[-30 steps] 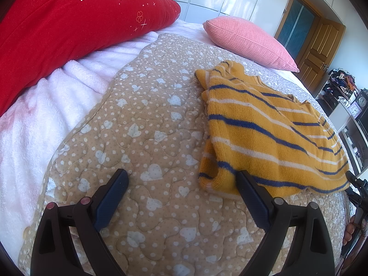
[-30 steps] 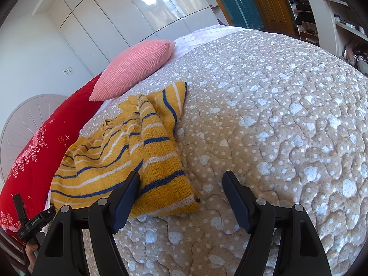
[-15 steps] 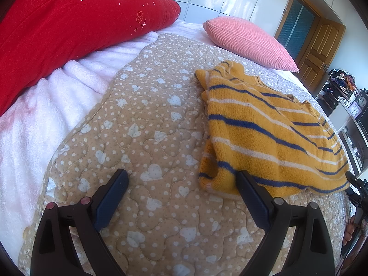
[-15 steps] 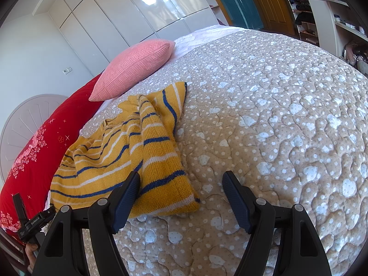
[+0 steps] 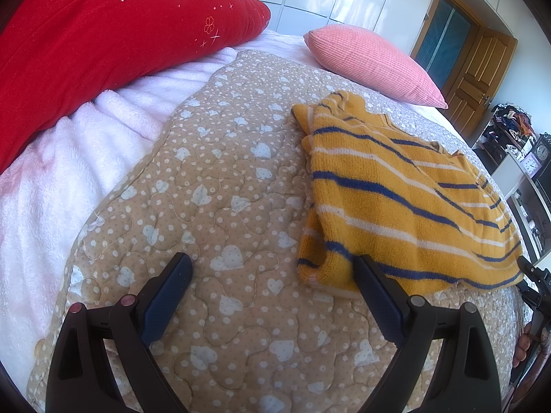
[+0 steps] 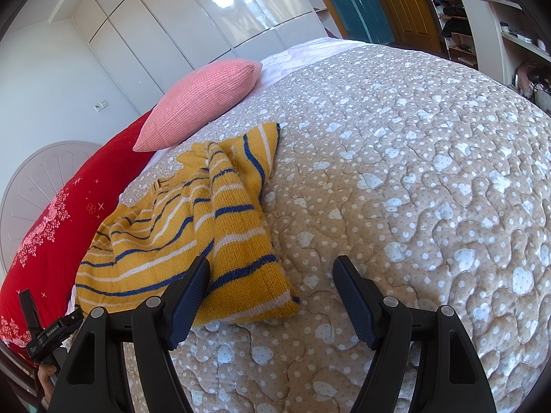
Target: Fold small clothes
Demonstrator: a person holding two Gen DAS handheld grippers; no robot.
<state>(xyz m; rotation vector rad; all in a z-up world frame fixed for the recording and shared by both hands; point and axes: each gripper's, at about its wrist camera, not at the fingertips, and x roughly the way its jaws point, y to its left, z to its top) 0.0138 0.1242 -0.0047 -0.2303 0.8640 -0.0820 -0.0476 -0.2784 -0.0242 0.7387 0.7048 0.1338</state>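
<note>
A small yellow sweater (image 5: 396,199) with blue and white stripes lies loosely folded on the beige heart-patterned quilt (image 5: 220,186). In the left wrist view it lies right of centre, and my left gripper (image 5: 272,265) hovers open just short of its near left corner, nothing between the fingers. The right wrist view shows the sweater (image 6: 193,234) at left, a folded sleeve reaching toward me. My right gripper (image 6: 272,268) stands open over the sleeve's near end, its pads apart and clear of the knit.
A big red pillow (image 5: 103,24) and a pink cushion (image 5: 372,62) lie at the head of the bed, with a white fleece blanket (image 5: 51,172) along the left. The quilt (image 6: 413,179) stretches bare to the right. Shelves (image 6: 489,17) and a wooden door (image 5: 482,75) stand beyond.
</note>
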